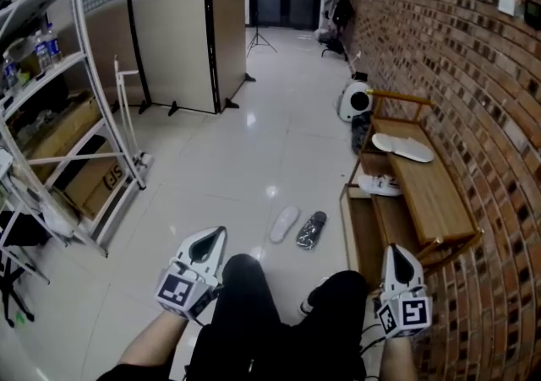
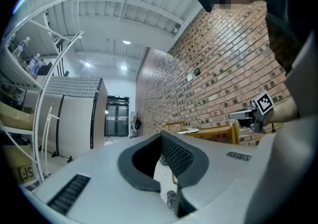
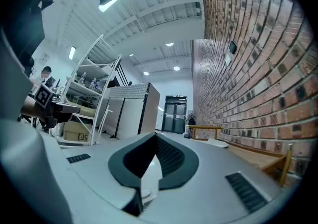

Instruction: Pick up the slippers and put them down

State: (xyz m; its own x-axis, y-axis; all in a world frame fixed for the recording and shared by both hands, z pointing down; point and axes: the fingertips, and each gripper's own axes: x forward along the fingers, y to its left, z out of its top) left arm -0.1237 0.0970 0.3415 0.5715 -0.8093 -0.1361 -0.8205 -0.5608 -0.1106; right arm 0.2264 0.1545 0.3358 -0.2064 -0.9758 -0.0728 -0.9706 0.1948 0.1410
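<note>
Two slippers lie side by side on the floor (image 1: 245, 151), a white slipper (image 1: 284, 224) and a dark slipper (image 1: 311, 230), just beside the wooden bench (image 1: 433, 195). Nearer the person, the left gripper (image 1: 213, 240) and right gripper (image 1: 397, 256) hover, jaws closed together, empty.

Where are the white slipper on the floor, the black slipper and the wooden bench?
white slipper on the floor (image 1: 284, 224), head view, its middle.
black slipper (image 1: 311, 230), head view, its middle.
wooden bench (image 1: 439, 193), head view, bare seat top.
</note>
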